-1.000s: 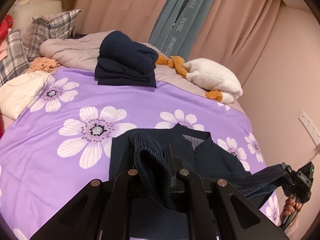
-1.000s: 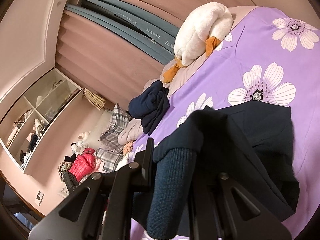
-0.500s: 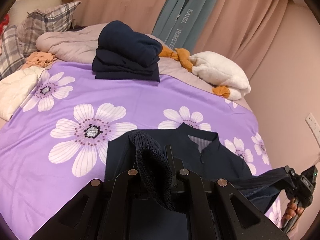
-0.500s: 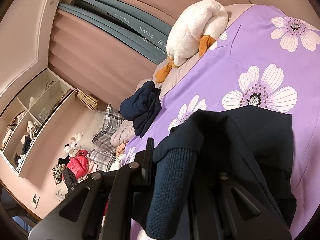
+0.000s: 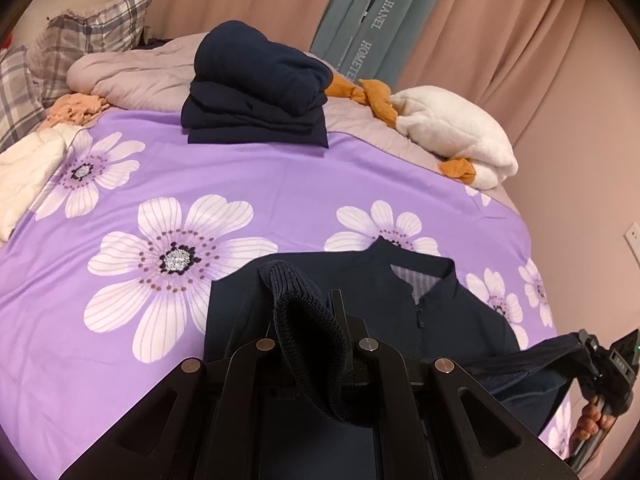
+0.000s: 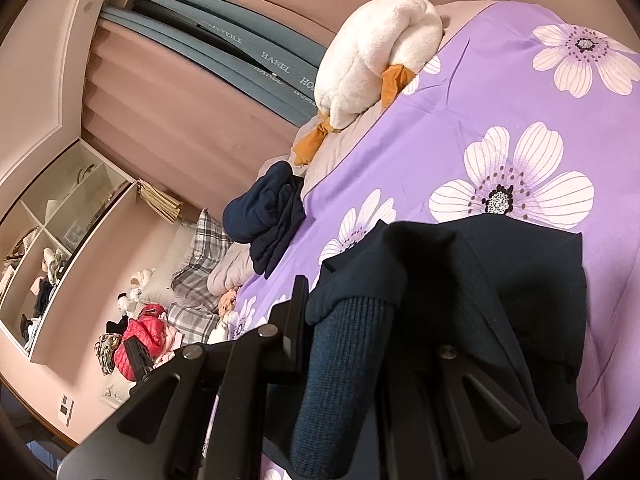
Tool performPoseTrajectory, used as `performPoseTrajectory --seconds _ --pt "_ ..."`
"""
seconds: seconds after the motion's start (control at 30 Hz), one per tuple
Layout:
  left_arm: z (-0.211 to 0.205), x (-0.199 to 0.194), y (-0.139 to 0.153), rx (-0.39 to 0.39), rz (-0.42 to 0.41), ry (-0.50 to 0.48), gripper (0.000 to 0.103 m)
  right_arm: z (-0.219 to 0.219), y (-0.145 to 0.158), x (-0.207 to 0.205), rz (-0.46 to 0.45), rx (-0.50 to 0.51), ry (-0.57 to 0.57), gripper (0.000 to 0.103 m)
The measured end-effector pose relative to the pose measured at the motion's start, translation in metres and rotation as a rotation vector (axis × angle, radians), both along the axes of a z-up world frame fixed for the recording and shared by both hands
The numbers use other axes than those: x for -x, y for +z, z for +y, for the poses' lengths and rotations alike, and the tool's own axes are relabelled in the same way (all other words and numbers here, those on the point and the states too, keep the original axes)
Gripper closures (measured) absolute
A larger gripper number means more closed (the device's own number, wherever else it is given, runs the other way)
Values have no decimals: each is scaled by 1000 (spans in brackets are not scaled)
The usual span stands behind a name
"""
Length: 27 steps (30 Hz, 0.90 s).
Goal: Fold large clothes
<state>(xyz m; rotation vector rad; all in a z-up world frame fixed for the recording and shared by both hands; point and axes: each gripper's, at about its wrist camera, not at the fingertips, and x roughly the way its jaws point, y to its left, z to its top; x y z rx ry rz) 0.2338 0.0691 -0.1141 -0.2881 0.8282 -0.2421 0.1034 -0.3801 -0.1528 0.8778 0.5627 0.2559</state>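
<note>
both the left gripper (image 5: pixel 320 320) and right gripper (image 6: pixel 360 320) clamp ribbed cuffs of a navy collared jacket (image 5: pixel 440 312) on a purple flowered bedspread (image 5: pixel 260 184); grey-blue curtain (image 5: pixel 372 12) lettering reads "hanel".

"HANEL" on blue curtain (image 5: pixel 380 20)

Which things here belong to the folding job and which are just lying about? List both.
Job:
- navy jacket, spread on the bed
- left claw, shut on a ribbed cuff
- right claw, shut on the other cuff

Lying about:
- folded navy pile
- plush goose
- plaid pillow
- red jacket
</note>
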Motion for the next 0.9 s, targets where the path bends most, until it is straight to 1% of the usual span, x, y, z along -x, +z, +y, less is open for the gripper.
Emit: performPoseTrajectory --seconds 0.9 --pt "-14 -35 -31 -51 76 2 95 -8 -29 -29 74 13 -20 91"
